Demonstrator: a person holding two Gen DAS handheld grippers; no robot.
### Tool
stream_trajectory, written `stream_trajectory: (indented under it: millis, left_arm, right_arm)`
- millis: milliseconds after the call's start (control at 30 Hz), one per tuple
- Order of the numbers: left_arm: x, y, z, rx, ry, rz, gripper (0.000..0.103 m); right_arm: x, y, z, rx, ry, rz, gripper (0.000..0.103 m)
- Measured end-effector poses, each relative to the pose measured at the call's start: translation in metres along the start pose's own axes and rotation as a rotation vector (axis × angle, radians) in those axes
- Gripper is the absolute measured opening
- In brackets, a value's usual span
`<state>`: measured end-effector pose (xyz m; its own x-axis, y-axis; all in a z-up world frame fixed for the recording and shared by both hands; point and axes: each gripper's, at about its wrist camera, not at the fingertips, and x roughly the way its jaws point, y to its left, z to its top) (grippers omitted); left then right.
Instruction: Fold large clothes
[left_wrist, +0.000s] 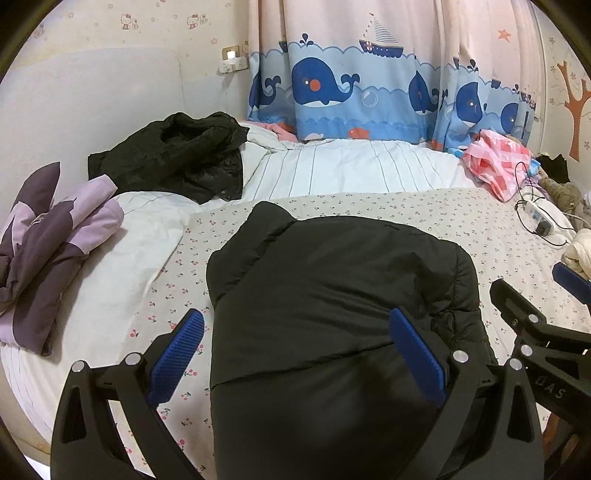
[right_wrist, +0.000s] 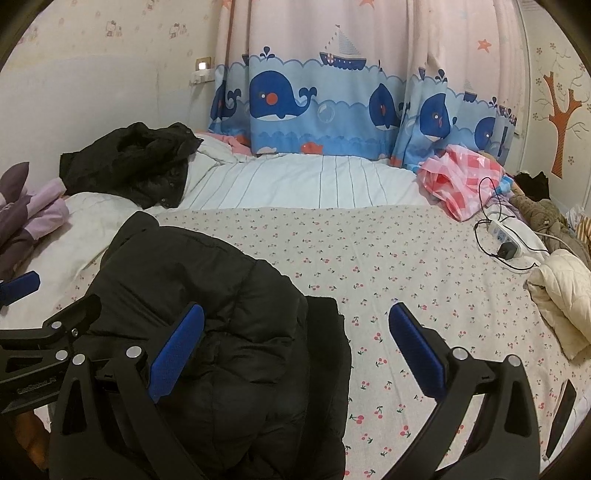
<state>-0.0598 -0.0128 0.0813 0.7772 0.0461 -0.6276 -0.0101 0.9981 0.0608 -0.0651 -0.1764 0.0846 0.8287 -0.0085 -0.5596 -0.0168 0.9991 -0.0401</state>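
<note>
A black puffer jacket (left_wrist: 340, 280) lies folded into a compact block on the cherry-print bed sheet (left_wrist: 424, 214). My left gripper (left_wrist: 295, 350) hovers open over its near half, blue pads wide apart with nothing pinched. In the right wrist view the same jacket (right_wrist: 207, 295) fills the lower left. My right gripper (right_wrist: 295, 350) is open too, its left pad over the jacket's right edge and its right pad over bare sheet (right_wrist: 406, 266). Each gripper's black frame shows at the edge of the other's view.
A crumpled black coat (left_wrist: 173, 155) lies on the striped white duvet (left_wrist: 351, 166) at the back left. A folded purple garment (left_wrist: 48, 251) sits far left. A pink checked bag (right_wrist: 461, 181), a power strip with cable (right_wrist: 506, 236) and a cream quilted jacket (right_wrist: 565, 295) are at right.
</note>
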Motion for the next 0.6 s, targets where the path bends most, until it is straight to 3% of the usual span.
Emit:
stream_trajectory:
  millis: [300, 467, 600]
  left_arm:
    - [0.001, 0.005, -0.002, -0.027, 0.016, -0.015, 0.096]
    - [0.001, 0.009, -0.003, -0.037, -0.005, 0.056, 0.096]
    - [0.010, 0.015, -0.003, -0.054, 0.048, 0.037, 0.096]
  right_arm:
    - [0.006, 0.006, -0.004, -0.010, 0.021, 0.000, 0.097]
    - [0.009, 0.008, -0.006, -0.022, 0.031, -0.004, 0.097]
    - [0.011, 0.007, -0.007, -0.024, 0.040, -0.007, 0.097]
